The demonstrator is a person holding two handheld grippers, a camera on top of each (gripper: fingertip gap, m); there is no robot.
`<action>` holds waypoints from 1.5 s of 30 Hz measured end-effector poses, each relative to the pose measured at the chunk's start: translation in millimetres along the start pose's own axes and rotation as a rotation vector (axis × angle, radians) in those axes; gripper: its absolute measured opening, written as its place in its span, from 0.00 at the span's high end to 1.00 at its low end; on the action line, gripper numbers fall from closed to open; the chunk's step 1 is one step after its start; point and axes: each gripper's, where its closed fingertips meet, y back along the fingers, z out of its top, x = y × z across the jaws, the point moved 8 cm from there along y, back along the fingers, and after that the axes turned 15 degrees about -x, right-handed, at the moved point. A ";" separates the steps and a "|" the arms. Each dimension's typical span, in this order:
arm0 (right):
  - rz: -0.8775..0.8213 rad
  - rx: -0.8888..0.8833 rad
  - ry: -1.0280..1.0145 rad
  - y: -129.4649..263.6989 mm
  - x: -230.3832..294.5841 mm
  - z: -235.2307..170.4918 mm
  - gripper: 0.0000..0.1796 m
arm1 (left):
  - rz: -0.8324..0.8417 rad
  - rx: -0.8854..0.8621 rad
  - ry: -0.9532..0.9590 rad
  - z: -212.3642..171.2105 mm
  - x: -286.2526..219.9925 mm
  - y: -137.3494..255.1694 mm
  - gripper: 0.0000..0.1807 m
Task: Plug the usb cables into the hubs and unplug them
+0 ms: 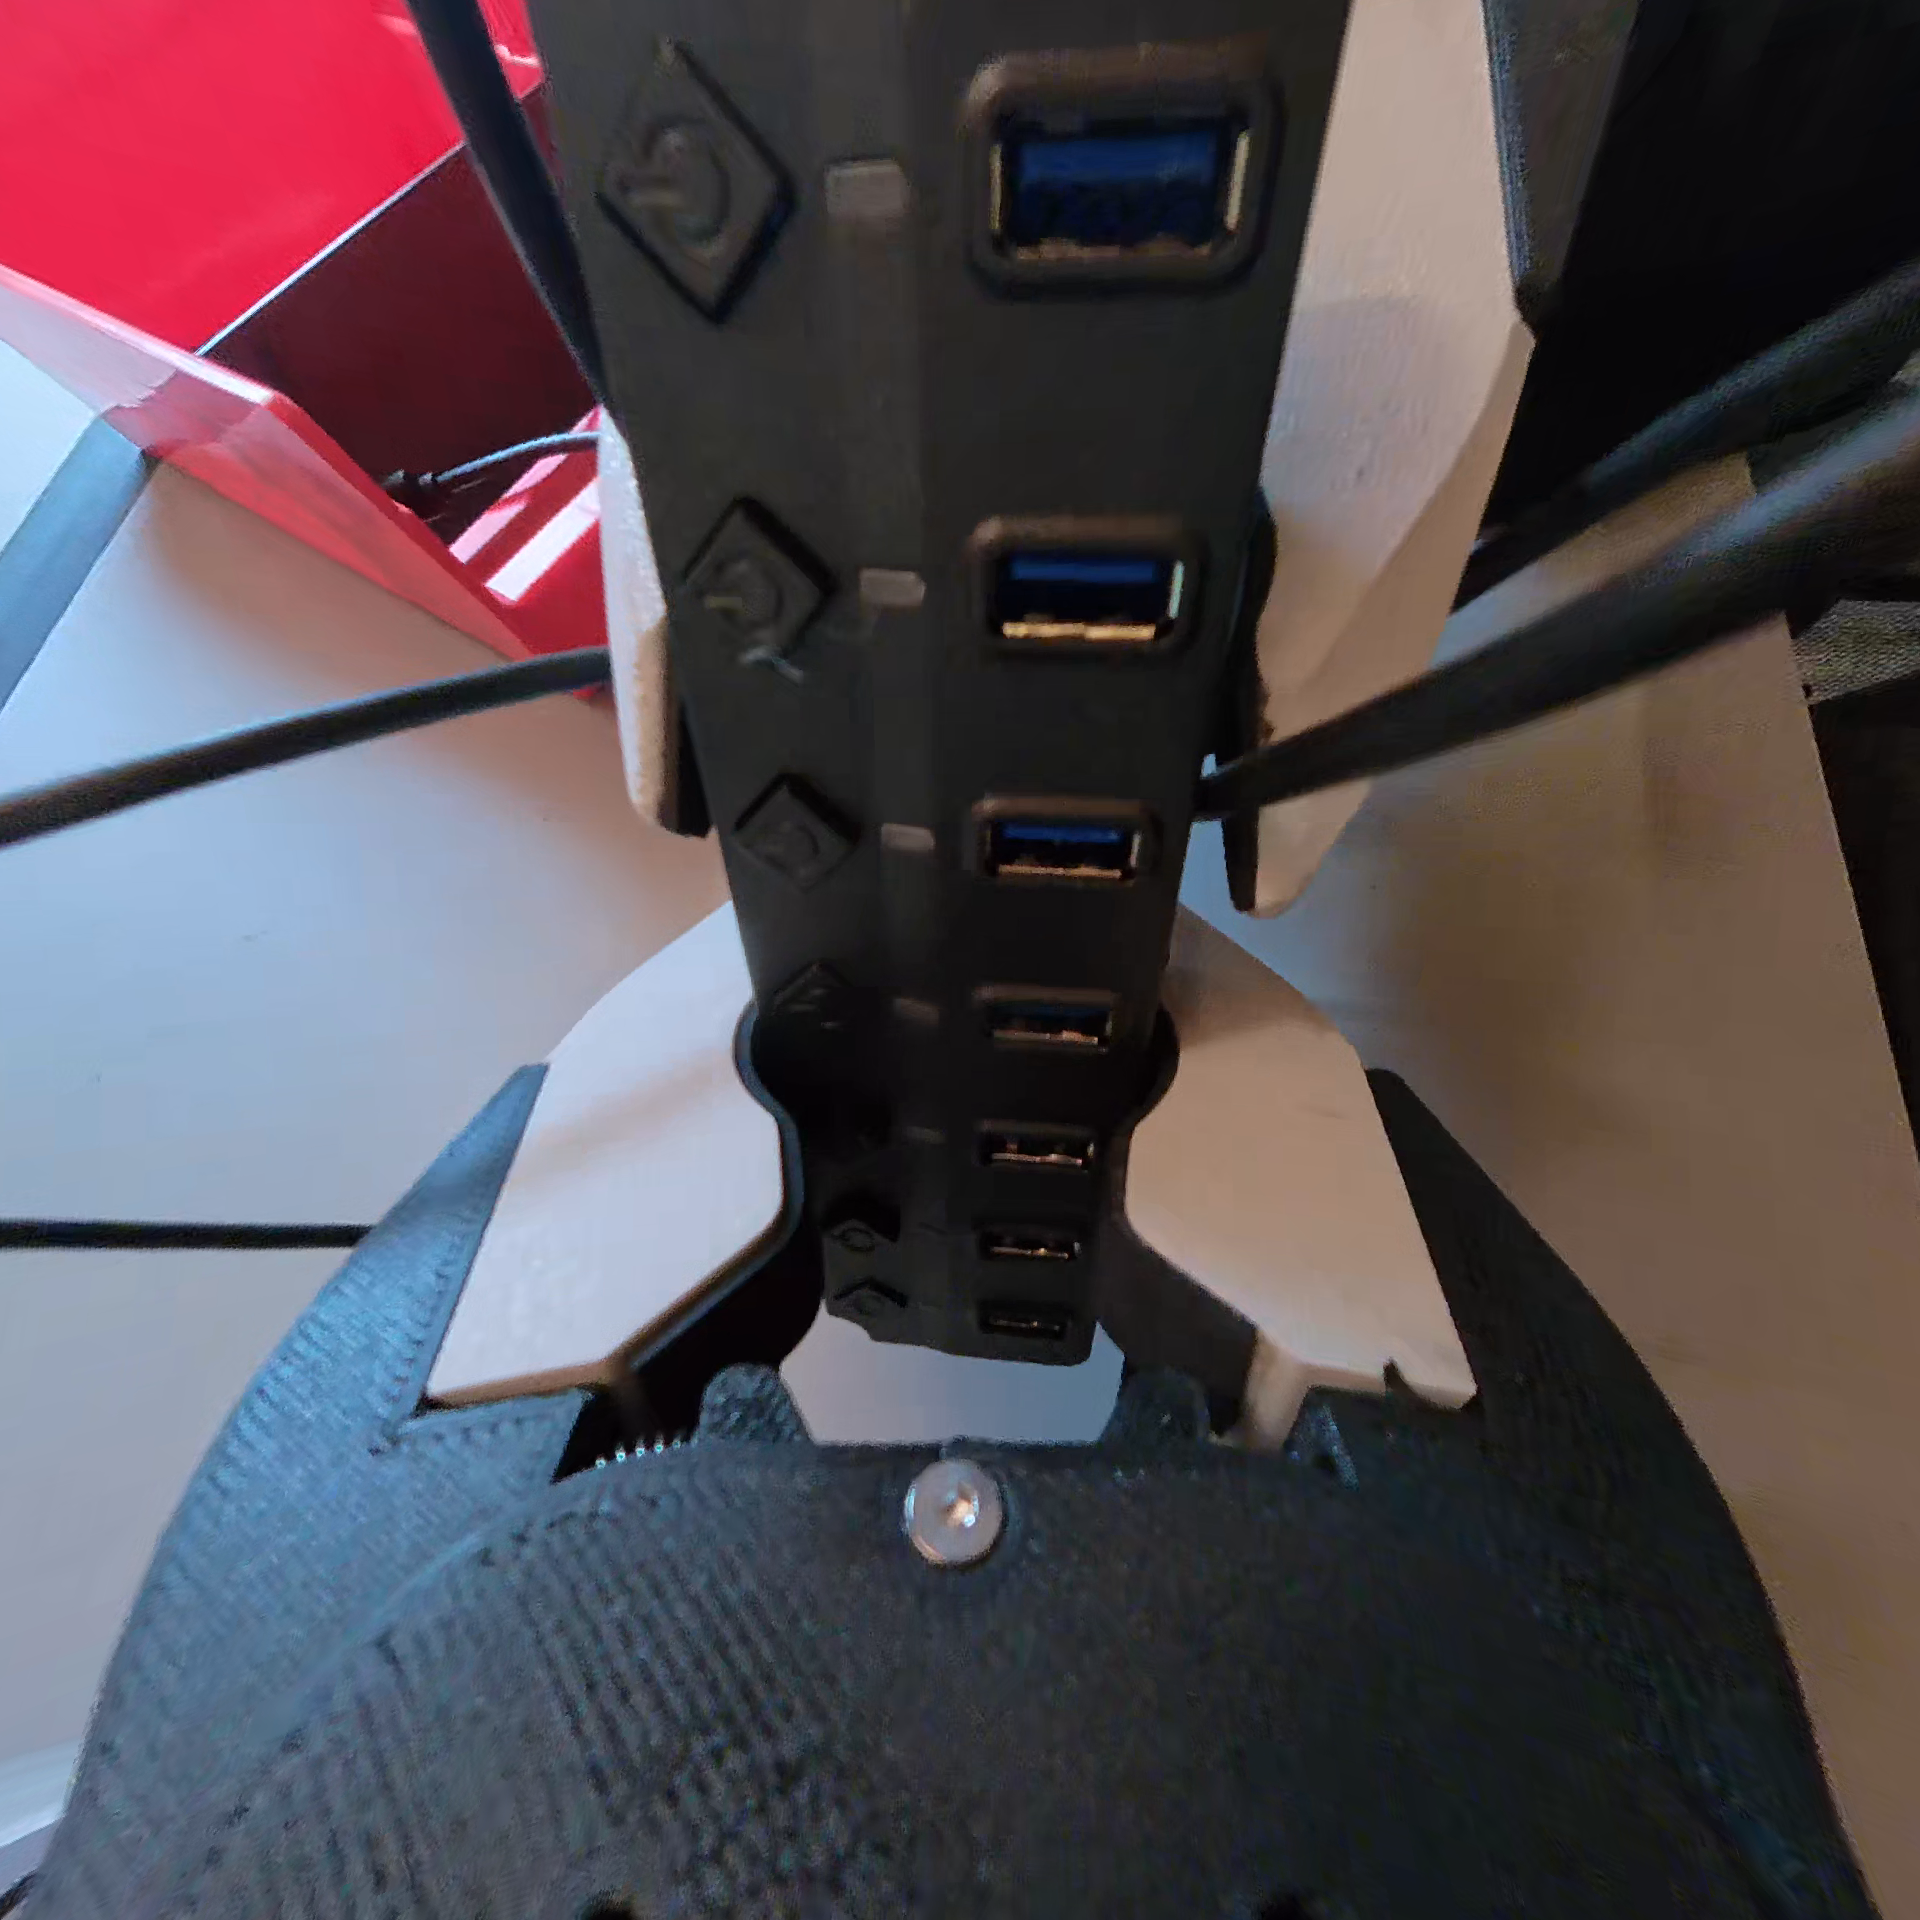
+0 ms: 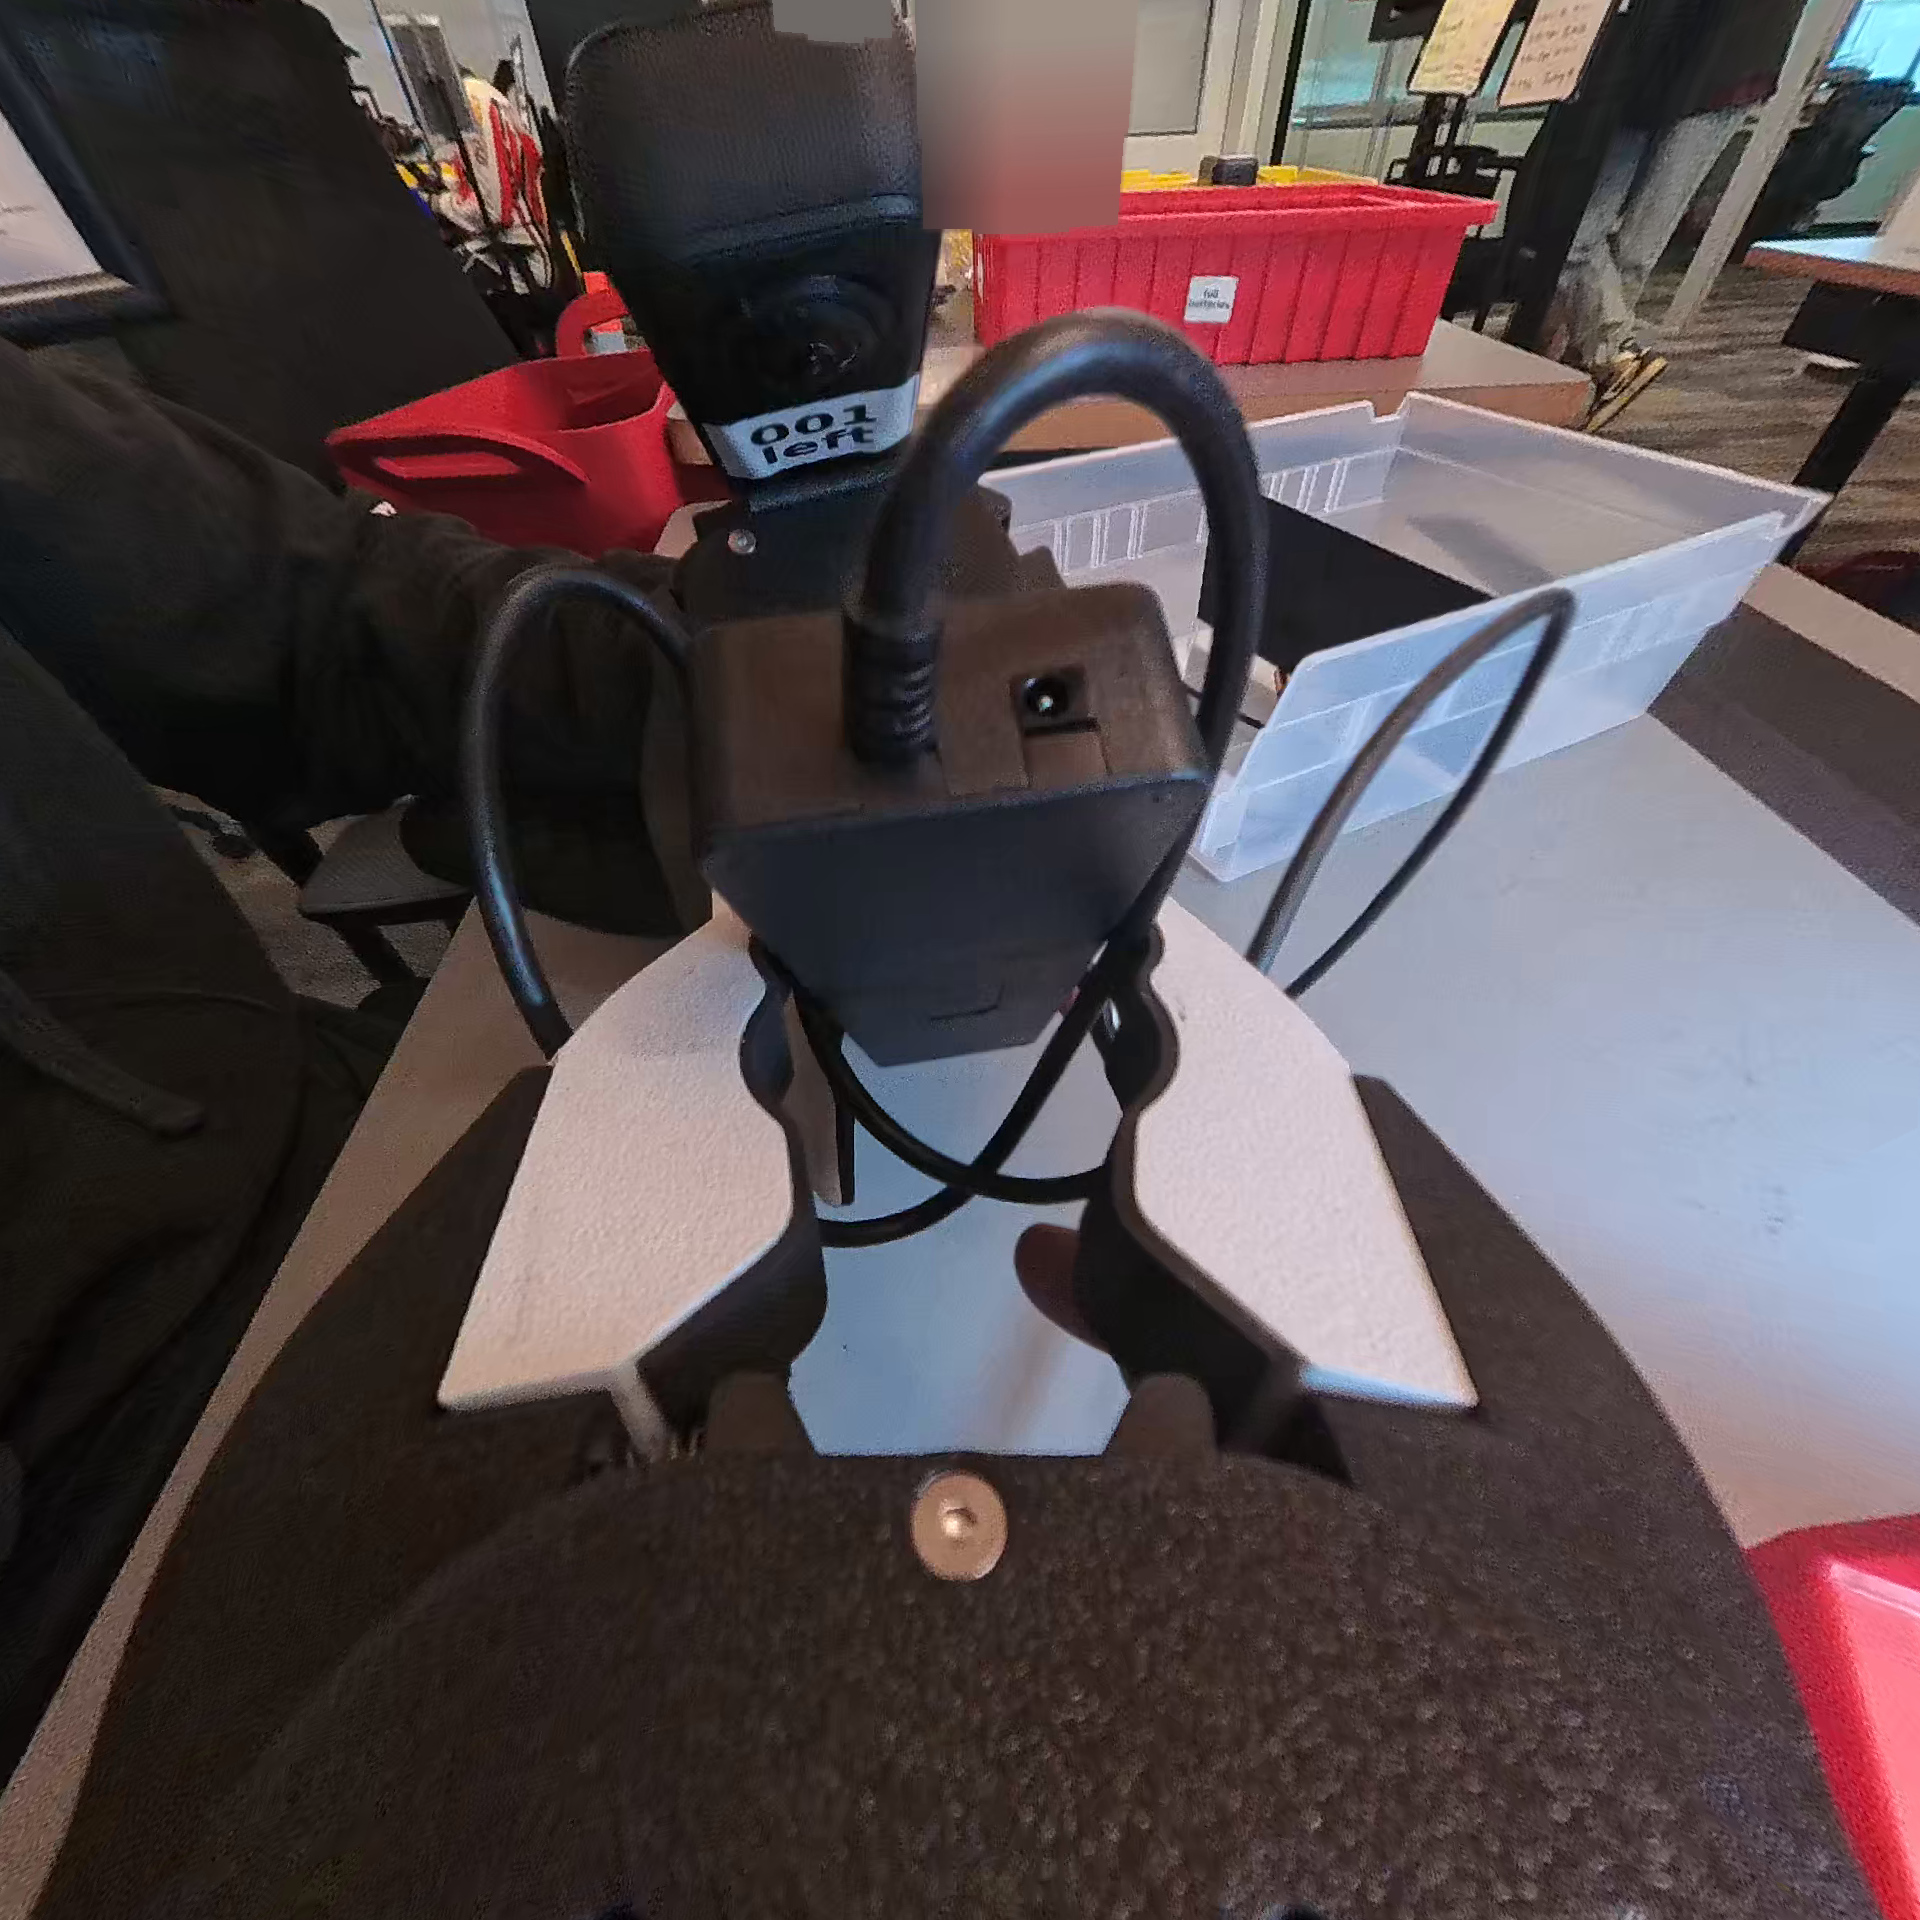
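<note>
Both grippers, left gripper (image 1: 961, 1039) and right gripper (image 2: 956, 997), are clamping the rigid, light-looking hub (image 1: 935, 727) at opposite ends, its cable (image 2: 1049, 416) looping limply above.

A: Your left wrist view is soft up close. On the hub (image 1: 966, 665) the ports nearest the lens are sharp; the top one blurs out. Strong fisheye stretch above it.

B: Light?

A: Even and fairly bright on the table (image 1: 260, 935) left of the hub. Glare on the red bin (image 1: 239, 416) behind it. In your right wrist view the hub (image 2: 935, 790) is slightly blurred, its looped cable (image 2: 1081, 353) too; daylight from windows far behind.
</note>
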 end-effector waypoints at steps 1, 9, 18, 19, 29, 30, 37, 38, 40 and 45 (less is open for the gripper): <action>0.005 -0.001 -0.010 0.4 -0.9 -0.9 0.67 | -0.004 -0.002 -0.001 -0.5 0.5 0.4 0.64; 0.048 -0.043 -0.002 5.1 0.9 -0.7 0.68 | -0.047 -0.087 0.036 3.2 -0.3 4.5 0.64; 0.056 -0.062 0.017 17.1 4.3 3.8 0.69 | -0.068 -0.143 0.045 4.6 -1.1 6.4 0.64; 0.050 -0.072 0.012 19.2 3.7 4.7 0.69 | -0.064 -0.146 0.047 4.3 -0.2 7.2 0.65; 0.051 -0.181 -0.028 30.8 6.1 4.6 0.68 | -0.060 -0.115 -0.023 9.7 -5.0 10.2 0.70; 0.050 -0.161 -0.011 29.0 7.6 1.9 0.67 | -0.067 -0.096 -0.022 10.2 -6.9 8.5 0.70; 0.052 -0.108 0.045 22.0 12.7 -8.3 0.63 | -0.097 -0.012 -0.013 6.9 -12.3 5.1 0.70; 0.048 -0.106 0.060 22.1 13.5 -8.4 0.64 | -0.099 -0.013 -0.012 6.4 -12.8 4.8 0.70; 0.043 -0.100 0.065 22.1 14.0 -7.2 0.65 | -0.102 -0.020 -0.010 6.3 -13.0 4.5 0.70; 0.021 -0.098 0.066 26.4 8.7 -1.3 0.66 | -0.055 -0.111 -0.004 8.2 -7.0 7.4 0.69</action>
